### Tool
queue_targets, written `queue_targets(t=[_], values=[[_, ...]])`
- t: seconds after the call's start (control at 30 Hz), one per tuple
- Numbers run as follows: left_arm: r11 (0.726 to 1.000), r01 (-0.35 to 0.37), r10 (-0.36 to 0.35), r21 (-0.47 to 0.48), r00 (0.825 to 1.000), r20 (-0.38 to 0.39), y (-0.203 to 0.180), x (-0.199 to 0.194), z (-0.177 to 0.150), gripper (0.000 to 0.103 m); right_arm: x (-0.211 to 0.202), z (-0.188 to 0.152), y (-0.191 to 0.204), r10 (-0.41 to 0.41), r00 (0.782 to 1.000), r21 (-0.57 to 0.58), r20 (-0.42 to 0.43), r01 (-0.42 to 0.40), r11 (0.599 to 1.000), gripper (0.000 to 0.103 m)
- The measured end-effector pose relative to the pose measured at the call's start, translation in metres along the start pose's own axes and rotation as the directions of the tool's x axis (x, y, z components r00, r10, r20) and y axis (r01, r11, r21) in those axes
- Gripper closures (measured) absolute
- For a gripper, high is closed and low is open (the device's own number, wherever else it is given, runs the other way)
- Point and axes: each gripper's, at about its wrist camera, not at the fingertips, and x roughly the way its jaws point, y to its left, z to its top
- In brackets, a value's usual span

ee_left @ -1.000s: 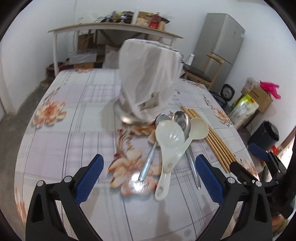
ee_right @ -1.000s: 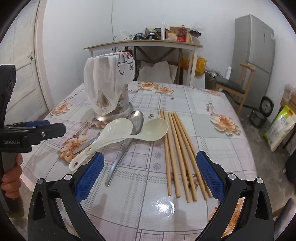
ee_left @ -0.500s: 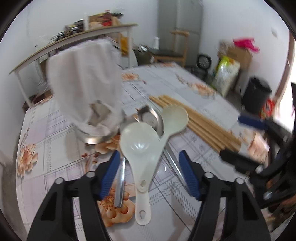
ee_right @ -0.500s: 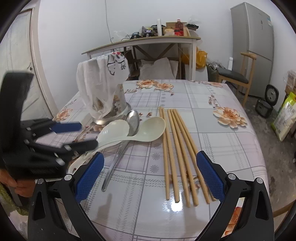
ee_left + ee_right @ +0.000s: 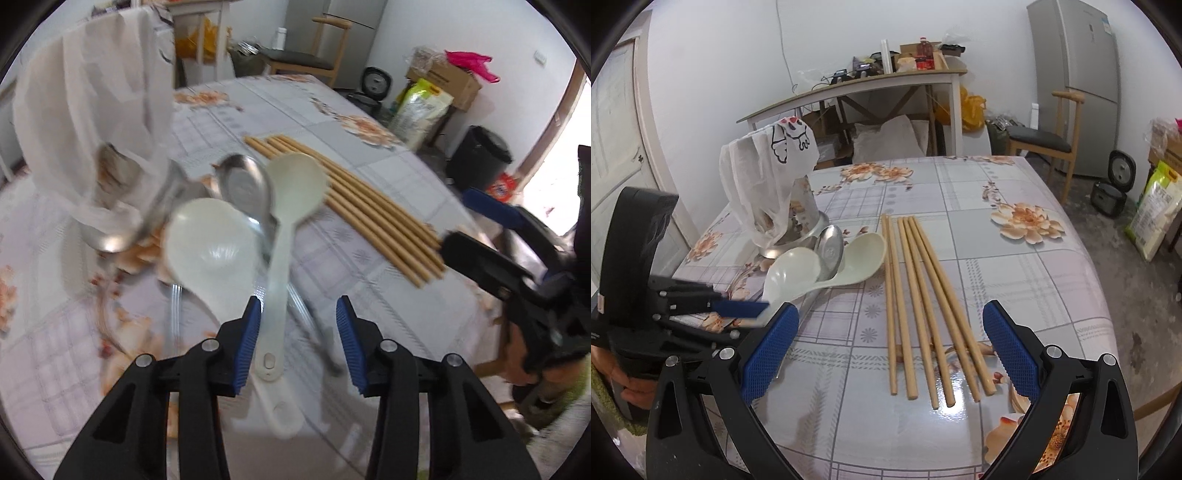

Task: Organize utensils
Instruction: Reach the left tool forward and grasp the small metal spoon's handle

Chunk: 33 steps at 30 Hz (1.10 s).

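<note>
We are straddling the cream spoon's handle [image 5: 275, 295] with the half-spread left tongs [image 5: 299, 332]; closing off-centre risks snagging the other crossed spoons. Right tongs [image 5: 890, 354] are hovering wide apart.

Soft, even daylight is filling the room. The left wrist view is smearing with motion blur, worst on the spoons [image 5: 210, 243] and cloth [image 5: 92, 110], and is blowing out white at its right edge. The right wrist view is staying sharp, with glare shining on the tabletop [image 5: 964, 410]. Fisheye distortion is bending both edges.
</note>
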Motion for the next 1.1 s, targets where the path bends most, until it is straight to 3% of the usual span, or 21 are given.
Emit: queue_targets(t=[0.2, 0.4, 0.47, 0.6, 0.77, 1.0, 1.1], values=[[0.986, 0.164, -0.164, 0.012, 0.986, -0.029, -0.023, 0.000, -0.010, 0.062, -0.005, 0.000, -0.004, -0.004, 1.000, 0.014, 0.008, 0.004, 1.000, 0.008], [0.985, 0.162, -0.164, 0.059, 0.986, 0.035, -0.024, -0.024, -0.013, 0.062, -0.006, 0.000, -0.004, -0.004, 1.000, 0.016, 0.011, 0.004, 1.000, 0.008], [0.991, 0.132, -0.134, 0.036, 0.989, 0.065, -0.016, -0.029, -0.011, 0.062, -0.007, 0.000, -0.004, -0.002, 1.000, 0.017, 0.011, 0.001, 1.000, 0.008], [0.999, -0.002, 0.006, -0.040, 0.994, 0.107, 0.011, -0.034, 0.000, 0.062, -0.007, 0.000, -0.003, 0.004, 1.000, 0.013, 0.010, -0.004, 1.000, 0.008], [0.978, -0.166, 0.180, -0.128, 0.978, 0.107, 0.044, -0.028, 0.014, 0.062, -0.003, 0.000, -0.002, 0.007, 1.000, 0.012, 0.000, -0.007, 1.000, 0.008], [0.957, -0.290, 0.291, -0.022, 0.955, 0.064, 0.039, -0.027, 0.001, 0.062, -0.001, -0.001, -0.003, -0.001, 1.000, 0.019, -0.007, 0.001, 1.000, 0.008], [0.936, -0.351, 0.350, 0.041, 0.936, 0.019, 0.029, -0.023, -0.011, 0.066, -0.001, -0.001, -0.002, 0.003, 1.000, 0.021, -0.009, -0.003, 1.000, 0.008]])
